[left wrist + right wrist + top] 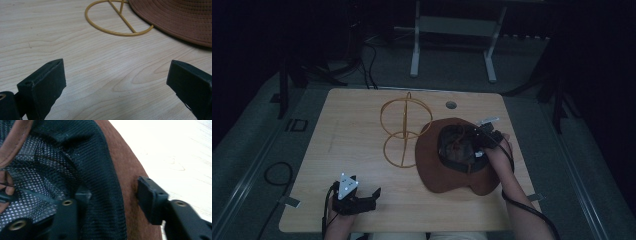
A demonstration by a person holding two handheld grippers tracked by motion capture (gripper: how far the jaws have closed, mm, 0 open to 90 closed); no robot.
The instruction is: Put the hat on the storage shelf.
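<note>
Brown felt is what I am after: a brown hat (451,172) lies upside down on the wooden surface (362,150), at the right side, with its opening facing up. That is good for me, because the black mesh lining (75,170) inside is easy to reach. I dip my right gripper (479,145) over the hat's far right edge. One jaw sits inside on the lining and the other sits outside on the brown part, so the hat's wall is between them. My right jaws are half closed, but I cannot tell if they pinch the wall yet. The hat's wide brim spreads flat, a bit longer from front to back than side to side. Its left edge touches the yellow wire stand (404,130), which stands just beside it, maybe waiting for the hat. My left gripper (362,200) rests near the front edge, well apart from the hat, jaws wide and holding nothing
</note>
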